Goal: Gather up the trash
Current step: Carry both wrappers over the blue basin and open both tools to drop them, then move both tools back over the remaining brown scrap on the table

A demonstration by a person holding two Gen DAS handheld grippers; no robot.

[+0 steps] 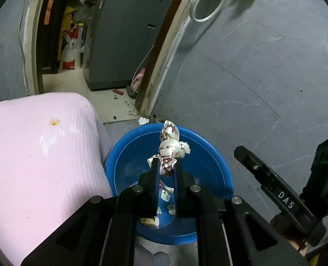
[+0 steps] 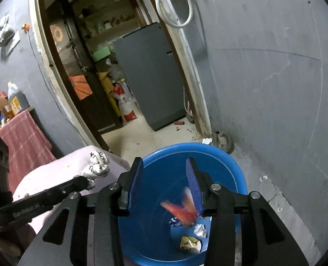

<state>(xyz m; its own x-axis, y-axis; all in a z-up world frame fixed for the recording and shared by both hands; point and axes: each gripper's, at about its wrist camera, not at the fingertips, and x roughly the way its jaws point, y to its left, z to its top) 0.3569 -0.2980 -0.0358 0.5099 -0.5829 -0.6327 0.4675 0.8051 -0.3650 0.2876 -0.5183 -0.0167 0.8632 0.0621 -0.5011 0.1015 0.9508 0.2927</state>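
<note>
A grey wall (image 2: pixel 274 77) fills the right half of both views, with an open doorway (image 2: pixel 119 66) in the upper middle and a grey fridge (image 2: pixel 150 75) behind it. A pink cushion (image 1: pixel 37 155) takes the lower left of the left wrist view. In the lower middle of both views stands a blue basin (image 2: pixel 230 166) on the floor, with a few crumpled scraps lying in its bottom.

The left gripper (image 1: pixel 166 166) sits over the basin with its jaws narrow, pinching a crumpled white wrapper (image 1: pixel 170 148) with red print; the wrapper sticks up past the fingertips.

The right gripper (image 2: pixel 165 166) has its jaws apart, about a third of the way. A red-orange wrapper (image 2: pixel 182 210) shows in the lower middle of the right wrist view, just inside the right-hand finger and above the scraps. It is smeared by motion blur, so I cannot tell whether it touches that finger.

The near rim of the basin is hidden behind the gripper bodies in both views.
</note>
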